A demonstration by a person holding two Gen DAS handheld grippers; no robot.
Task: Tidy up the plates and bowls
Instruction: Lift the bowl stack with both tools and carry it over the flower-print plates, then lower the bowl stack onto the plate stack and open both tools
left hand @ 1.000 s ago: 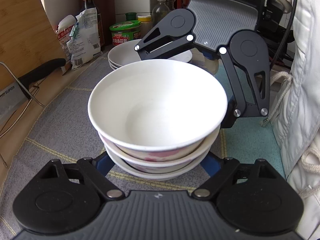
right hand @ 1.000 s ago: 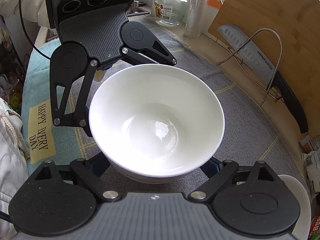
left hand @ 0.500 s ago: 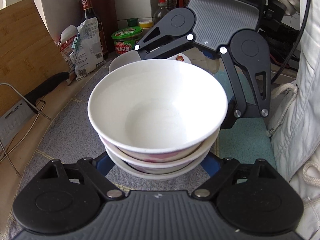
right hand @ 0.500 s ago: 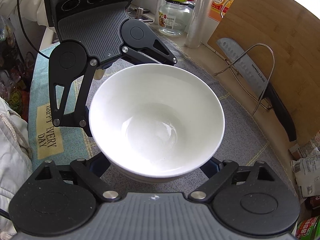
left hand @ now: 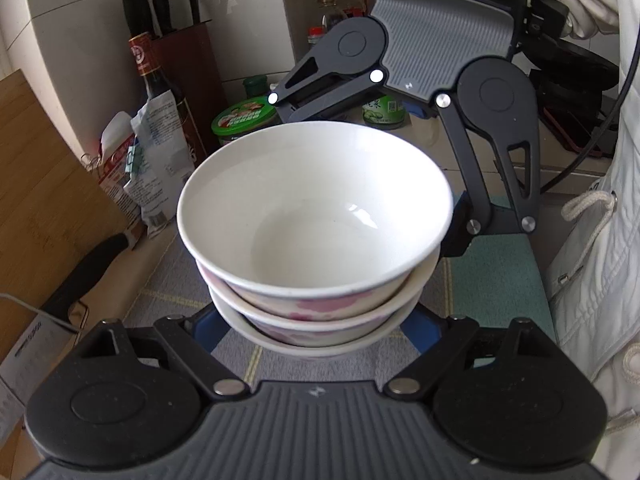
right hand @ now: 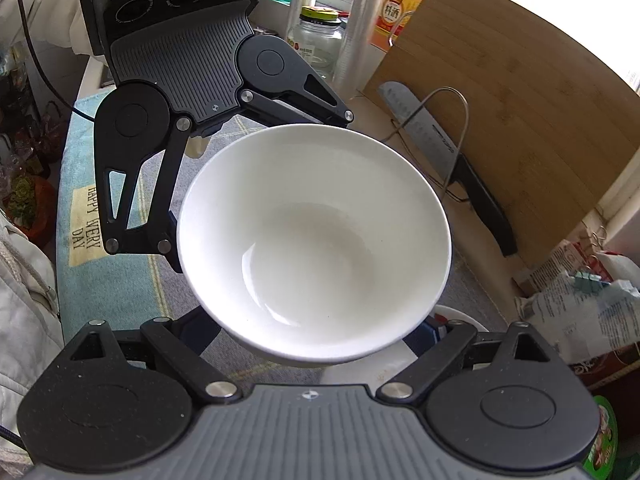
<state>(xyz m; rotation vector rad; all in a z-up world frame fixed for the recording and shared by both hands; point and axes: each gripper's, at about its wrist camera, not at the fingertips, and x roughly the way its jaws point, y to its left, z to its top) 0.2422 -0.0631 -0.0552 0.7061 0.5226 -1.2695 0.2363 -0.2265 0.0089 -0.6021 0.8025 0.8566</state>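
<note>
Stack of three nested bowls (left hand: 316, 220), white inside with pink pattern on the outer walls, seen at the centre of both wrist views, raised clear of the grey checked mat (left hand: 168, 280) on the bench; gripped from opposite sides by two grippers facing each other. Left gripper (left hand: 316, 332) at 6 o'clock of the stack in the left wrist view, blue-padded fingers (left hand: 204, 328) clamped against the lowest bowl at 7 and 5 o'clock. Right gripper (left hand: 400, 152) at 12 to 3 o'clock in that view, jaws spread wide around the stack, one finger (left hand: 460, 232) pressed to the rim at 3 o'clock, the other hidden behind the far rim. Same stack (right hand: 316, 232) in the right wrist view, with the right gripper (right hand: 316, 332) at 6 o'clock and the left gripper (right hand: 256, 184) at 10 to 12 o'clock. Wooden cutting board (right hand: 512, 120) leaning at 2 o'clock, knife (right hand: 448, 160) in a wire rack before it; green-lidded jar (left hand: 244, 118) and dark sauce bottle (left hand: 156, 80) at 11 o'clock in the left wrist view; person's white jacket (left hand: 600, 240) at 3 o'clock.
</note>
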